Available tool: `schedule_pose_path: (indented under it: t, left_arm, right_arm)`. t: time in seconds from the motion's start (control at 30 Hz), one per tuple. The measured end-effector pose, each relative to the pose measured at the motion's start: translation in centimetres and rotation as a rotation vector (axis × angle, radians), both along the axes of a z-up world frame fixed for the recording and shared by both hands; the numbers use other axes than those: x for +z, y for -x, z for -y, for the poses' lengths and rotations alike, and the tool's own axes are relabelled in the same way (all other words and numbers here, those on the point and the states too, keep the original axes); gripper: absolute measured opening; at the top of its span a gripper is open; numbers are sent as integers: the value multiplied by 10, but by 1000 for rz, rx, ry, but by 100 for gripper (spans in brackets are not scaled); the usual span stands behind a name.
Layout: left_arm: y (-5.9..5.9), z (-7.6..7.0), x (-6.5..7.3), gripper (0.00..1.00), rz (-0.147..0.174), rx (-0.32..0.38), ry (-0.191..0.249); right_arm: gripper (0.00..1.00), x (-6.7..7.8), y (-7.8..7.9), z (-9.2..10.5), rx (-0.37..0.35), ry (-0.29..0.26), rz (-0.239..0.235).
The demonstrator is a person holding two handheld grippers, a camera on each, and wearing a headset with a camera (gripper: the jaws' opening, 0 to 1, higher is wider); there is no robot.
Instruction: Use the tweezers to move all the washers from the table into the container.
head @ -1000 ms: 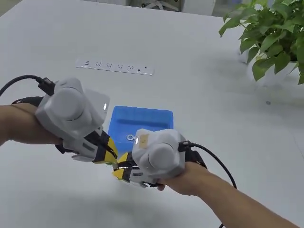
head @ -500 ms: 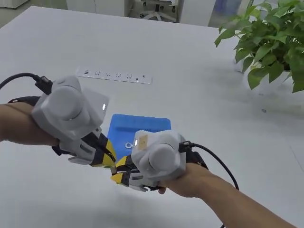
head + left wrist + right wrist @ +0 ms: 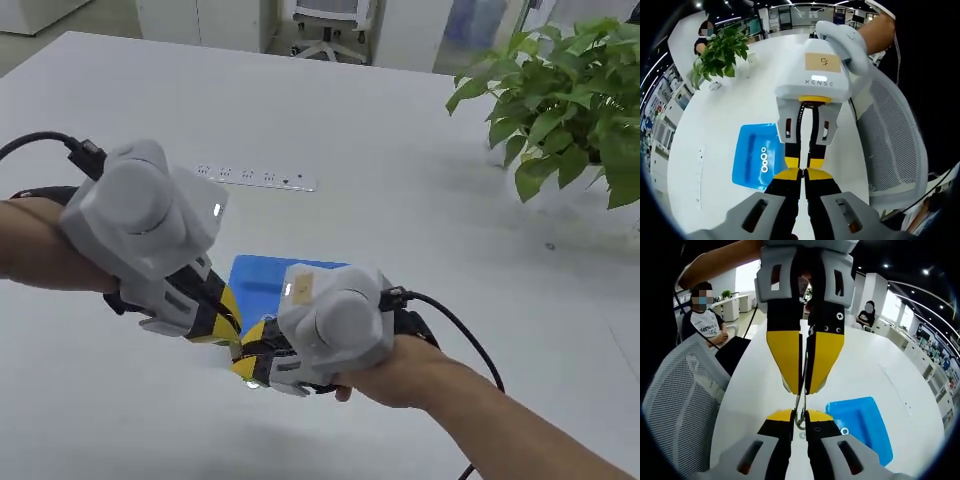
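Here the left hand-held gripper (image 3: 802,174) and right hand-held gripper (image 3: 800,415) meet tip to tip, both closed on the tweezers (image 3: 801,387). The washers (image 3: 763,159) lie in a row in the blue container (image 3: 747,150) just beside them, toward the worktop's (image 3: 400,200) near edge.

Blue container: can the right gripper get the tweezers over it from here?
Probably yes. The blue container lies close beside the right gripper, with bare table between. One catch: the left gripper also has its tongs shut on the tweezers, so it must let go or move along.
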State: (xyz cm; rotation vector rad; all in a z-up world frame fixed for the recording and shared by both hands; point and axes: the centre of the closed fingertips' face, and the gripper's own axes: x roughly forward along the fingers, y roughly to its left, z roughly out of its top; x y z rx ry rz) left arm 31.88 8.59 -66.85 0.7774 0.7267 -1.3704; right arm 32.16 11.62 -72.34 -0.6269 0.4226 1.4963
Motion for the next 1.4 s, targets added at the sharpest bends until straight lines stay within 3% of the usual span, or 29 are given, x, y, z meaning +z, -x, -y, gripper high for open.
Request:
schedule_pose_path:
  t: [0.5, 1.4]
  left_arm:
    - [-23, 1, 14, 6, 48, -12, 0]
    - [-63, 3, 1, 6, 70, 4, 11]
  right_arm:
    - [10, 15, -26, 2, -2, 2, 50]
    - [10, 1, -68, 5, -15, 13, 49]
